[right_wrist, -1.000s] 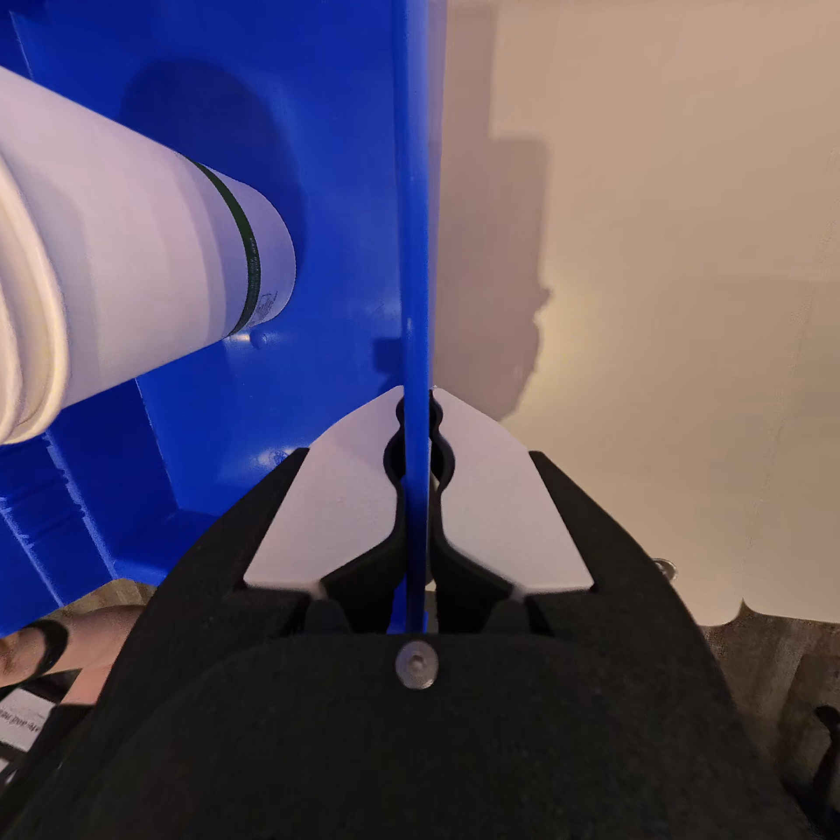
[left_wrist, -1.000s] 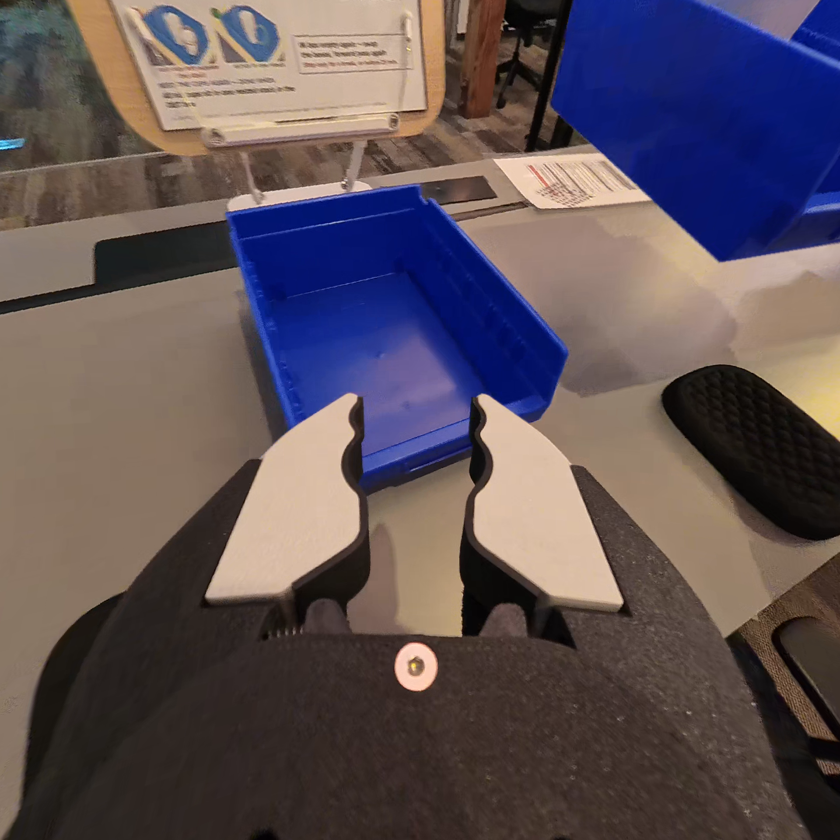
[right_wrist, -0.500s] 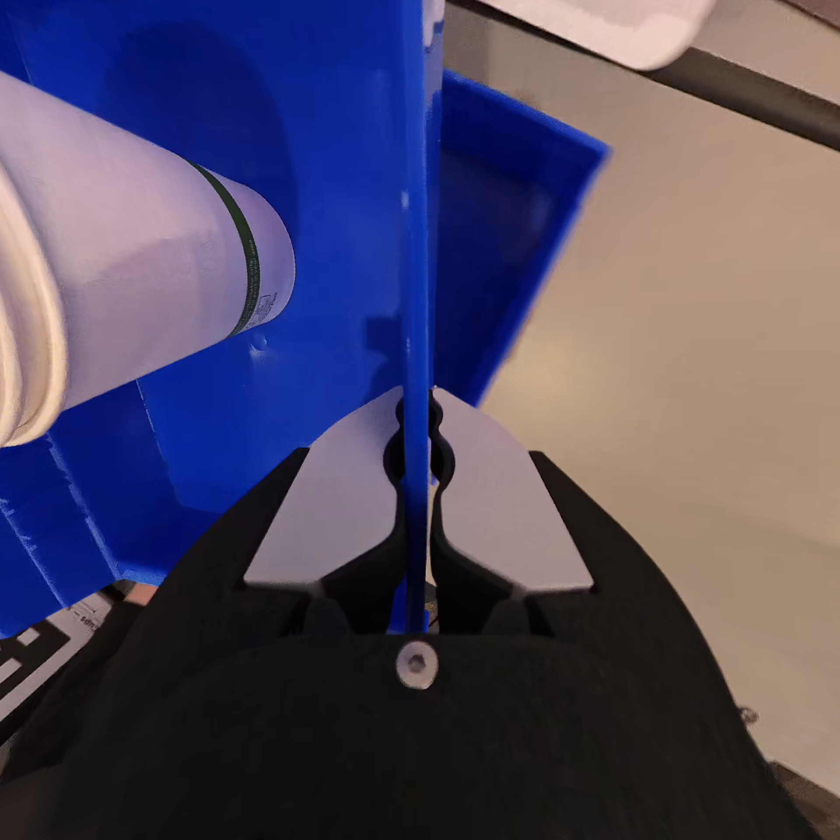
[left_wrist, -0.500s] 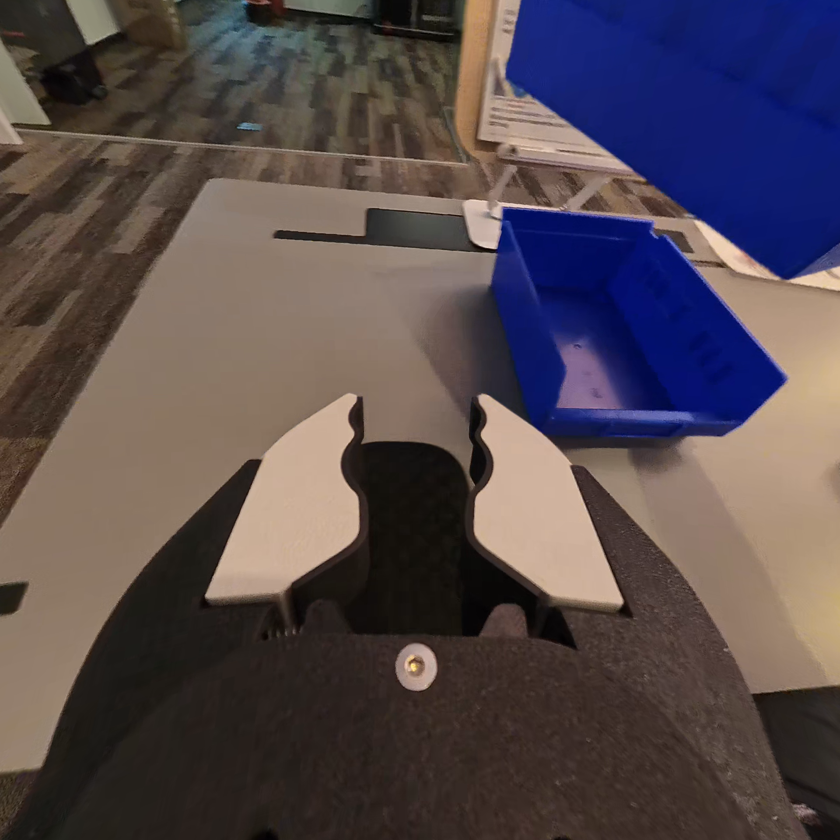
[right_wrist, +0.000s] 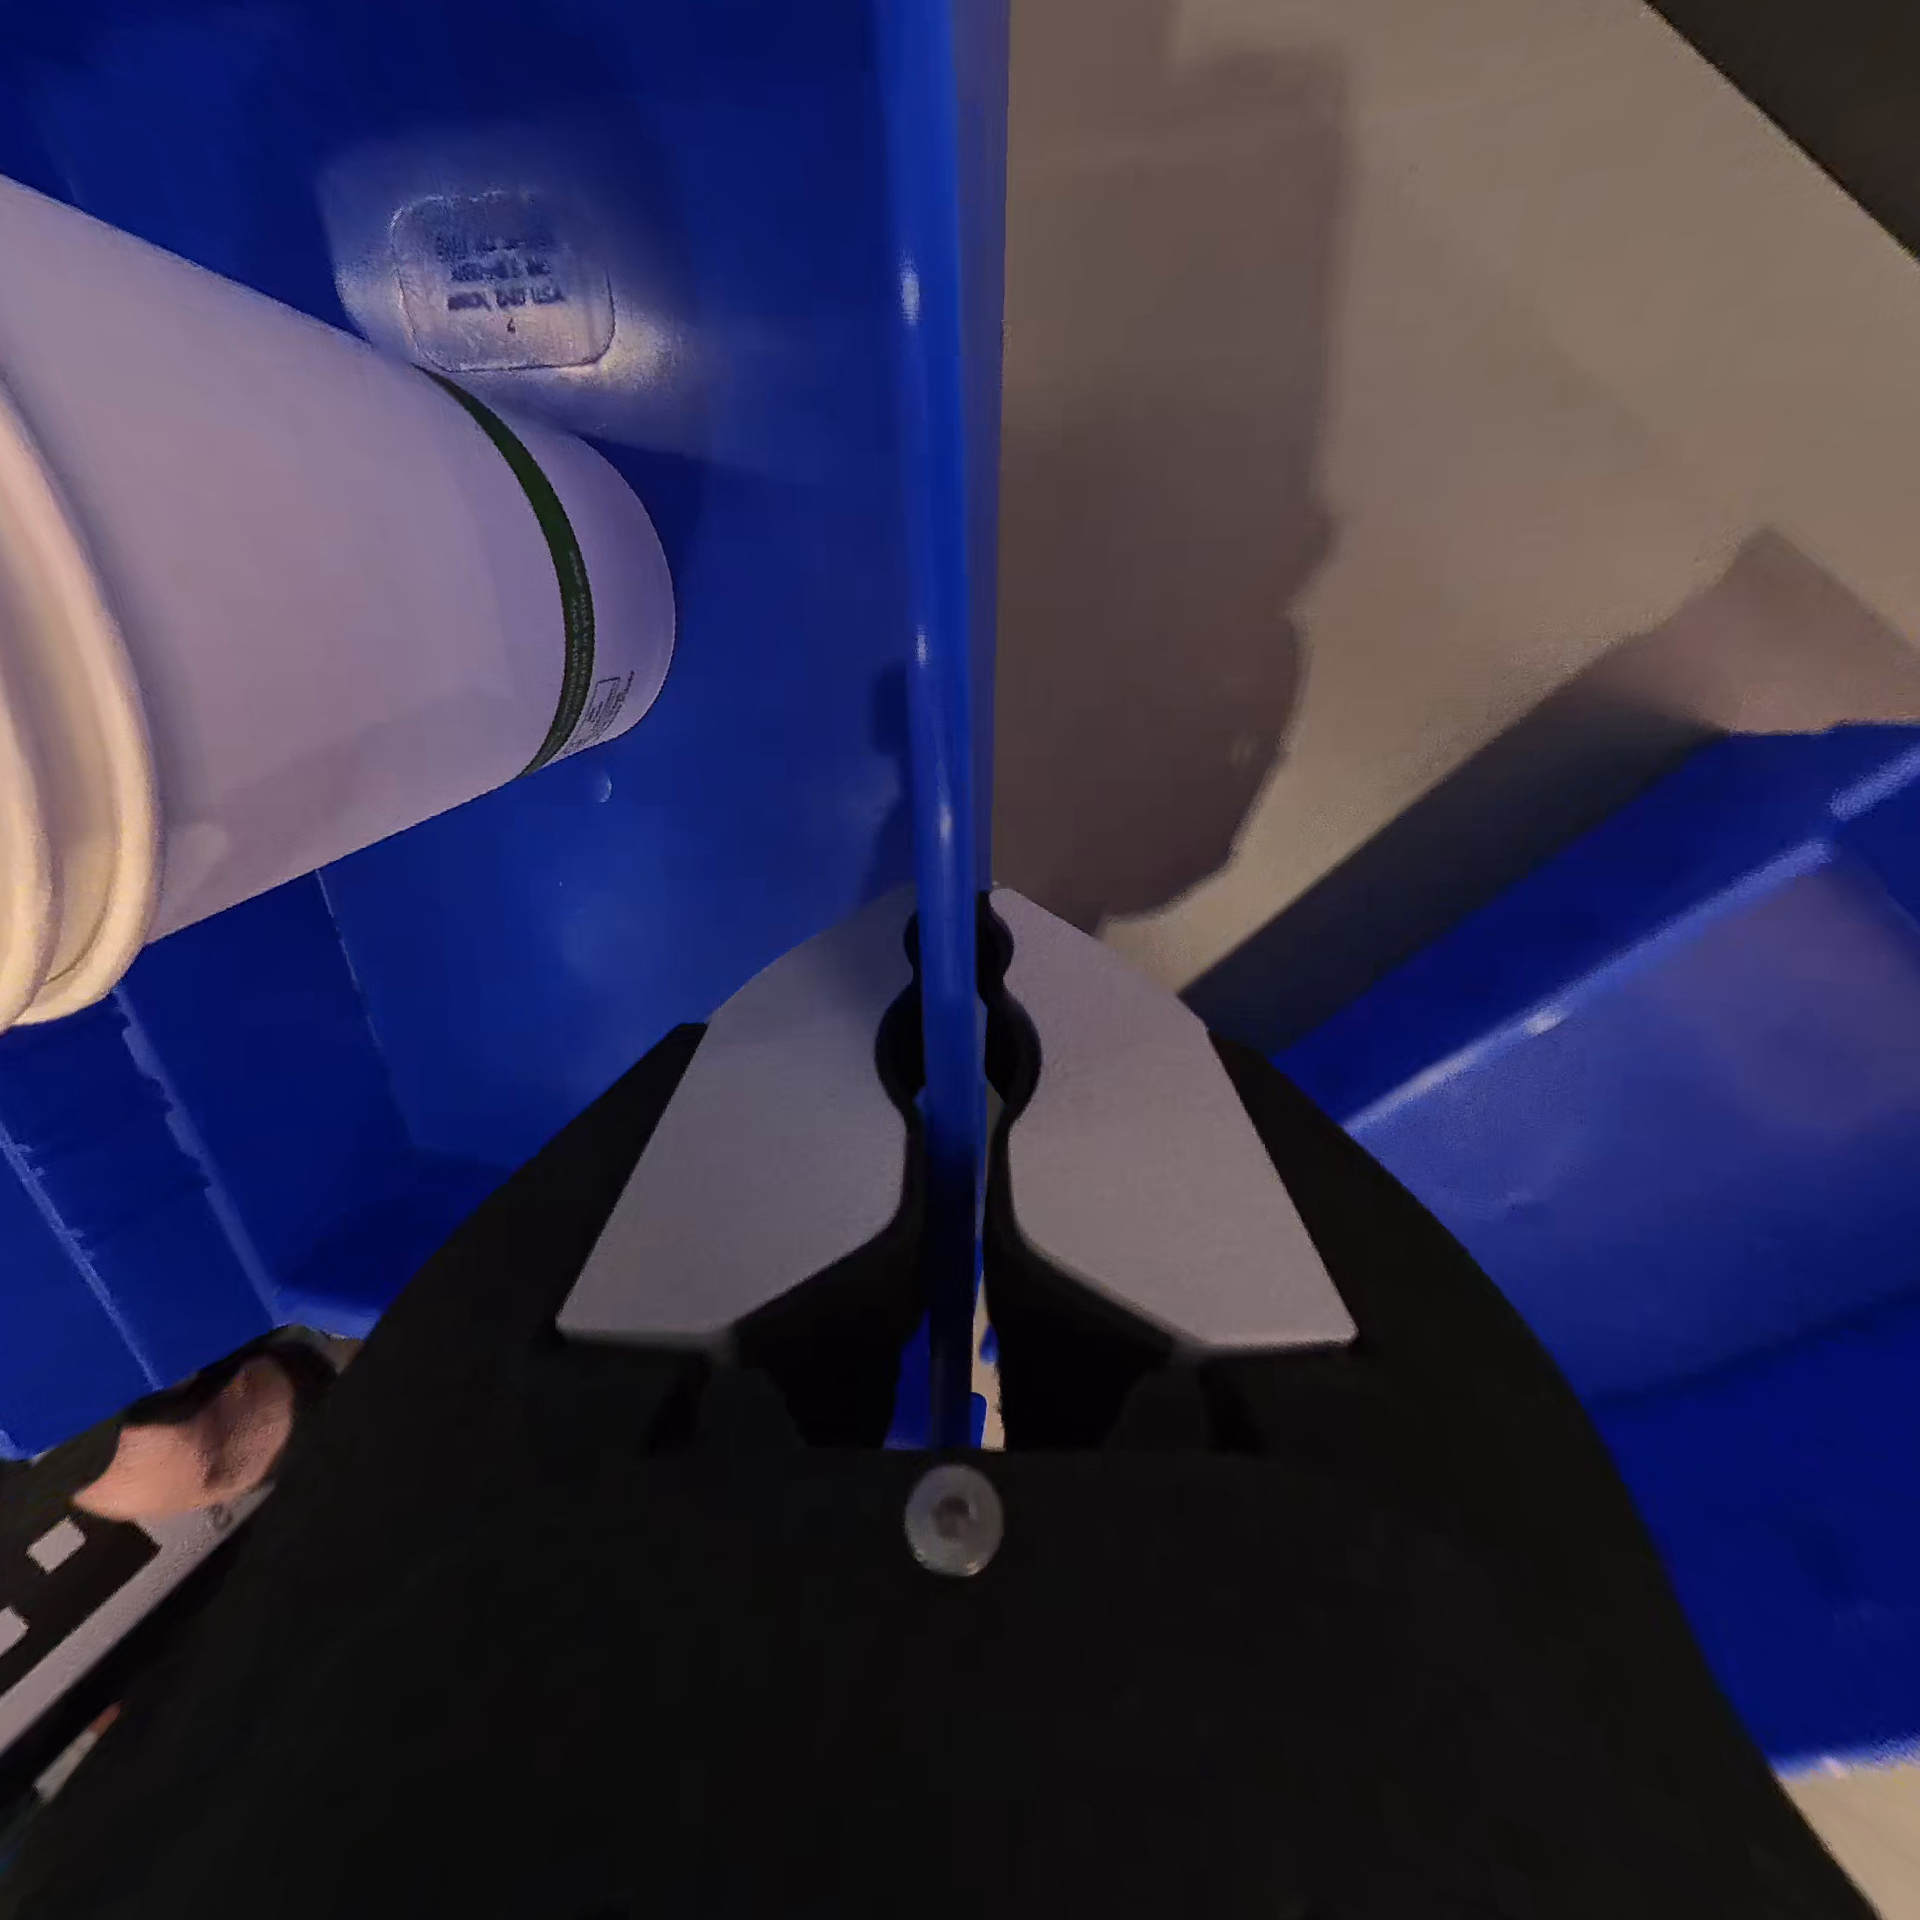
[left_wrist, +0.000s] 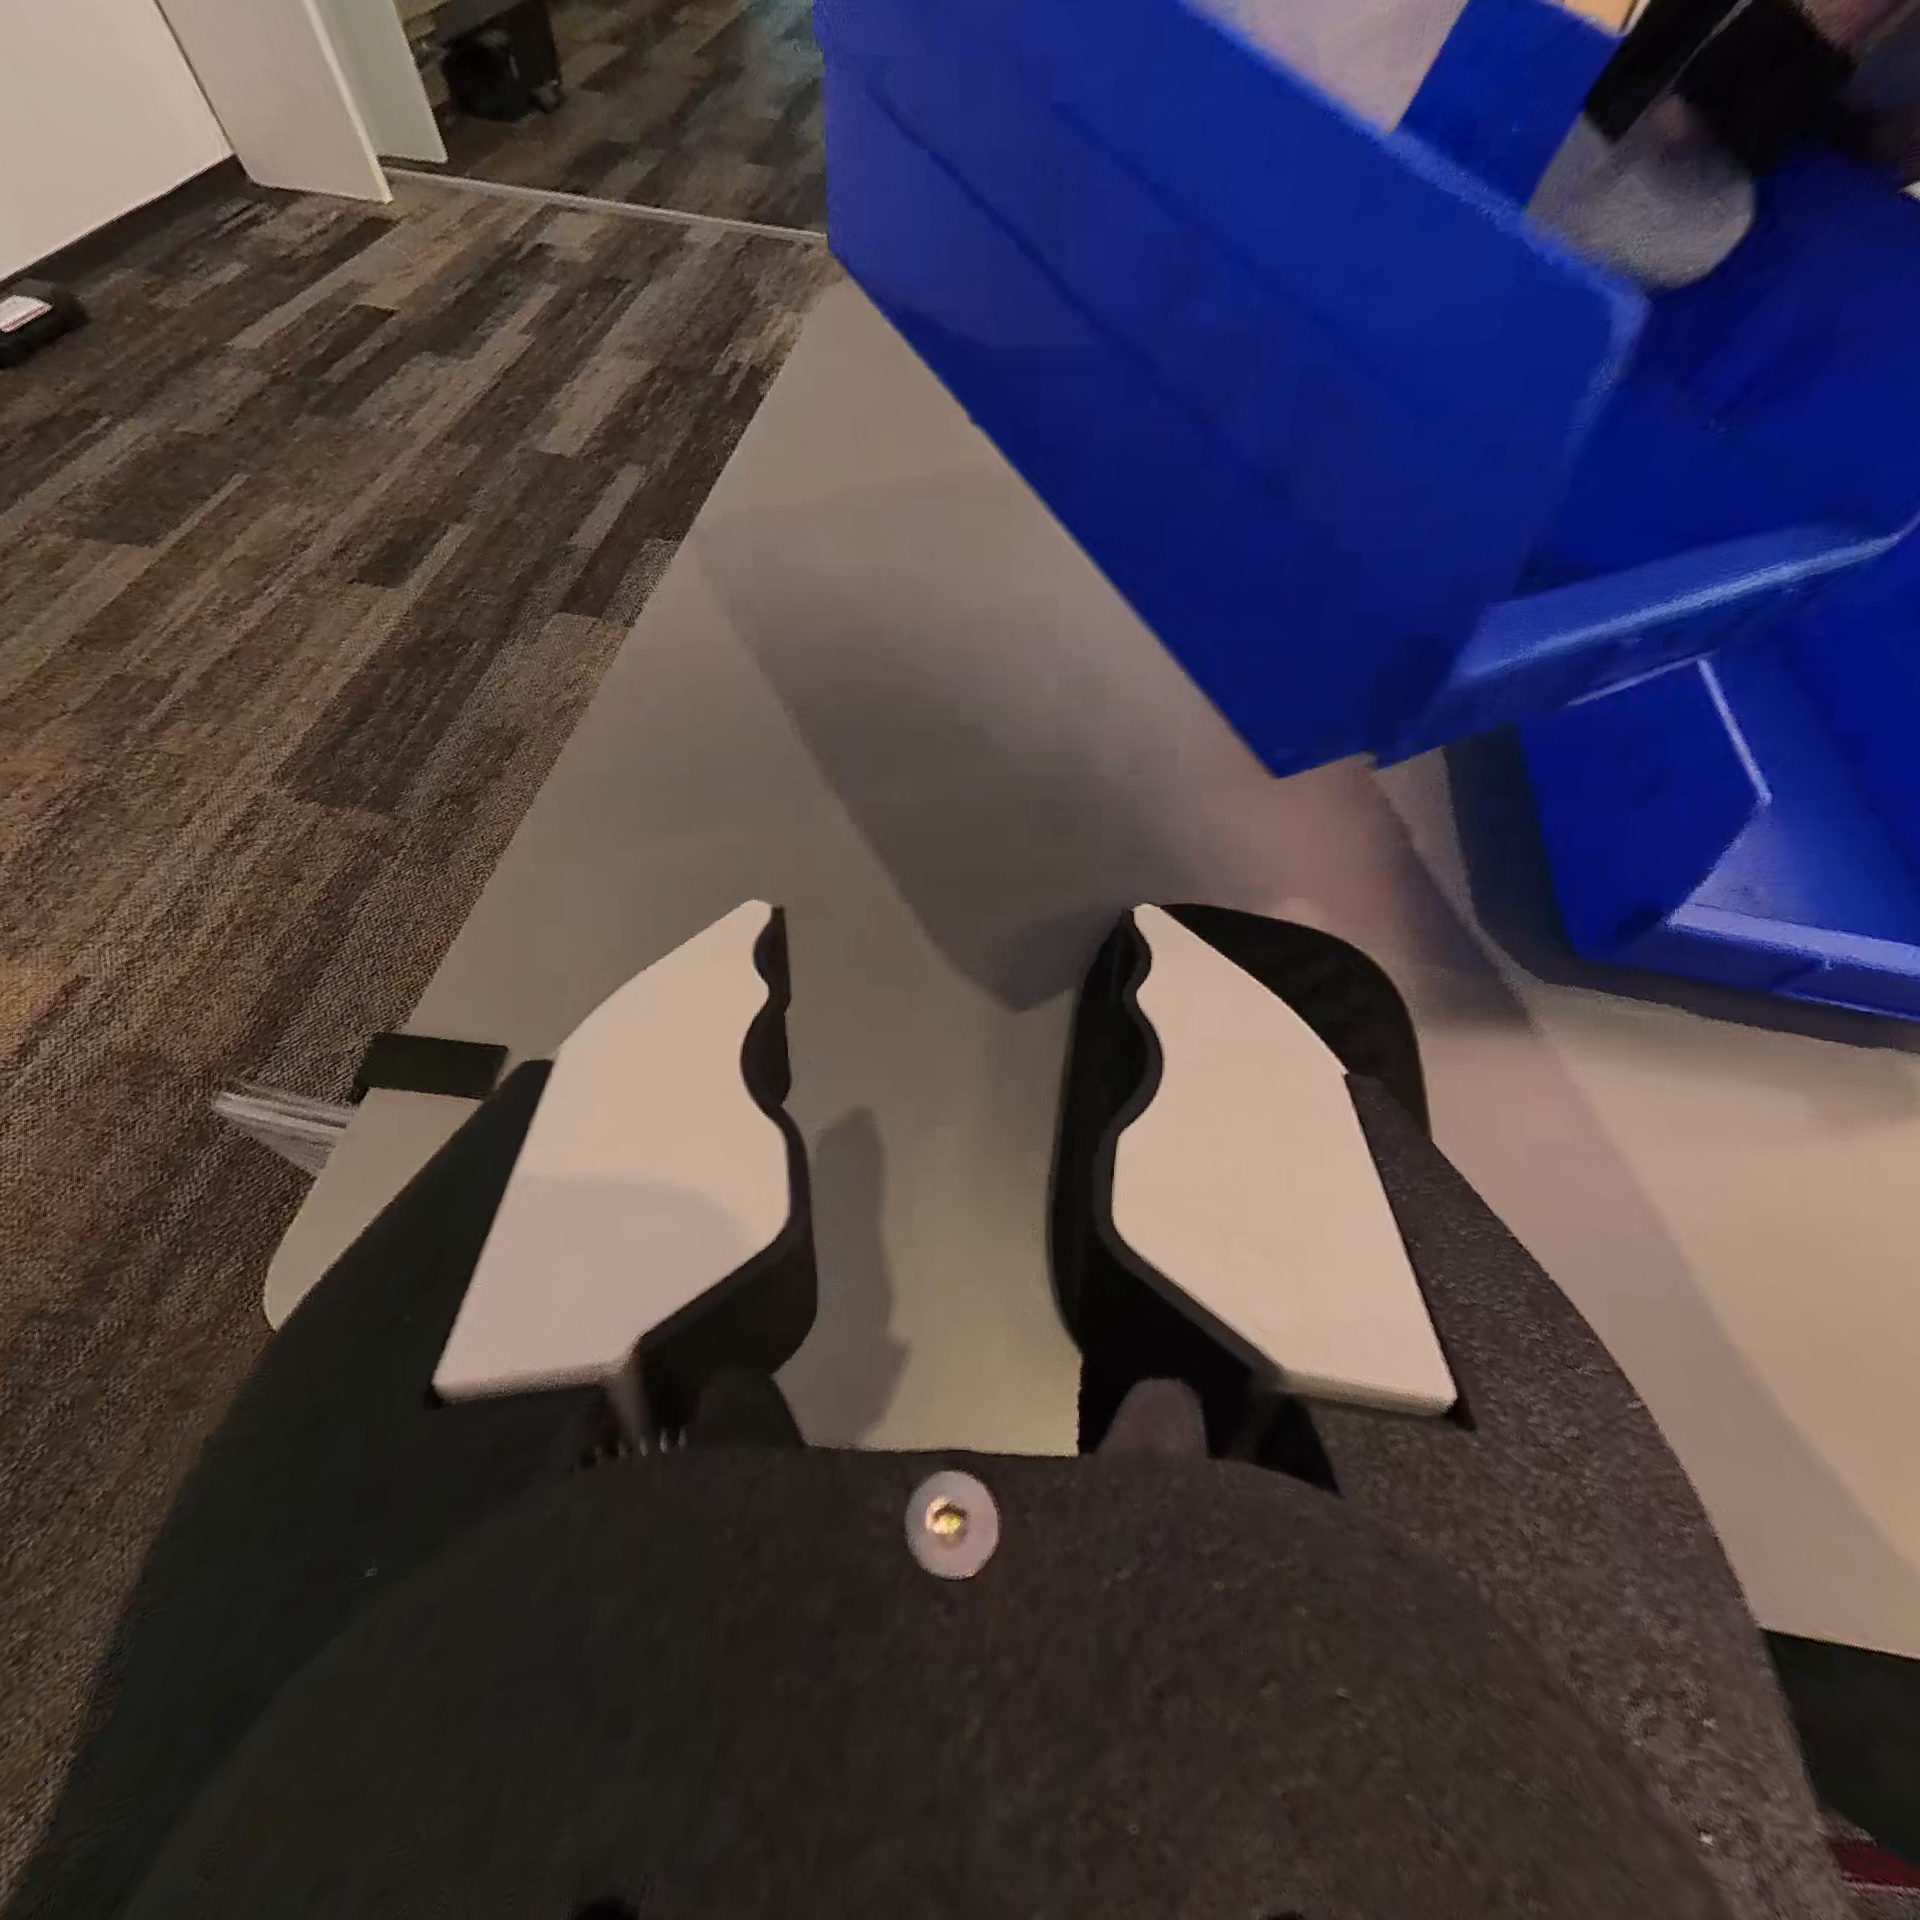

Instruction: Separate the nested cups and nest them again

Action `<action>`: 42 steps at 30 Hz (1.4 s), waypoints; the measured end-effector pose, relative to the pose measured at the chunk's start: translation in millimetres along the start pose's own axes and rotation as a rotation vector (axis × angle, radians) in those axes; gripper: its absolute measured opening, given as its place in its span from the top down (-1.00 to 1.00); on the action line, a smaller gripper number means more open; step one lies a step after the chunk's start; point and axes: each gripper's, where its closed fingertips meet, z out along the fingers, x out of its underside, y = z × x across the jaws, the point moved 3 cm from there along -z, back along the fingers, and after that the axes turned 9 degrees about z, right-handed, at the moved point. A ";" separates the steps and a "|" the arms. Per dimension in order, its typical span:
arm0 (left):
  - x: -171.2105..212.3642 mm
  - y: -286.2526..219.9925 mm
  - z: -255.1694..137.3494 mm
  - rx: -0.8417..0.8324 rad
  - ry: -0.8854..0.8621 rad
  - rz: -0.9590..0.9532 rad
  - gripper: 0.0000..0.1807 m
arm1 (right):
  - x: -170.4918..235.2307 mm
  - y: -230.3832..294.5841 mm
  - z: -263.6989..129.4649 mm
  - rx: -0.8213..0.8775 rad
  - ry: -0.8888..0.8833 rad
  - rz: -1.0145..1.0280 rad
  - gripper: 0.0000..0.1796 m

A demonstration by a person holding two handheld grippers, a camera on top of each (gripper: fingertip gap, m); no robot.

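Surface: grey table (left_wrist: 935, 644), its left edge by patterned carpet (left_wrist: 260, 520).
Writing: moulded stamp on the bin floor and small print on the cups; neither repeated.
Cups: white nested cups (right_wrist: 312, 644) inside my lifted blue bin (right_wrist: 727, 623), bases toward the bin floor.
Right gripper (right_wrist: 948, 935): clamped on the bin's wall.
Left gripper (left_wrist: 951, 925): jaws apart, empty, over bare table.
Second bin (right_wrist: 1662, 1143): on the table, near.

Right gripper (right_wrist: 948, 914) fingers (right_wrist: 800, 1132) clamp thin wall of blue plastic bin (right_wrist: 940, 520); nested white paper cups (right_wrist: 312, 665) inside; second blue bin (right_wrist: 1642, 1195) on bench (right_wrist: 1507, 364).
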 end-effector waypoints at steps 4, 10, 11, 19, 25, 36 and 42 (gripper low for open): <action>6.1 -6.5 14.0 0.012 -0.026 -0.011 0.35 | -12.8 -4.0 45.0 0.021 -0.018 0.050 0.94; 18.7 -19.8 55.4 0.019 0.034 0.017 0.31 | -11.3 -18.7 97.1 0.044 0.004 0.123 0.93; 18.4 -22.1 61.8 0.020 0.039 0.019 0.31 | -10.9 -19.7 103.0 0.046 0.004 0.123 0.93; 14.0 -37.6 112.0 -0.028 0.079 0.078 0.30 | -9.6 -23.7 125.2 0.077 0.005 0.140 0.93; 20.2 -26.0 145.1 -0.074 0.142 0.067 0.36 | -17.8 -20.2 119.0 0.055 -0.071 0.116 0.89; 17.9 11.3 168.2 -0.152 0.183 0.109 0.61 | -26.9 -13.9 -13.9 0.109 -0.519 -0.318 0.51; 11.5 50.2 184.9 -0.191 0.243 0.238 0.79 | 38.6 -44.1 -97.7 0.172 -0.639 -0.482 0.55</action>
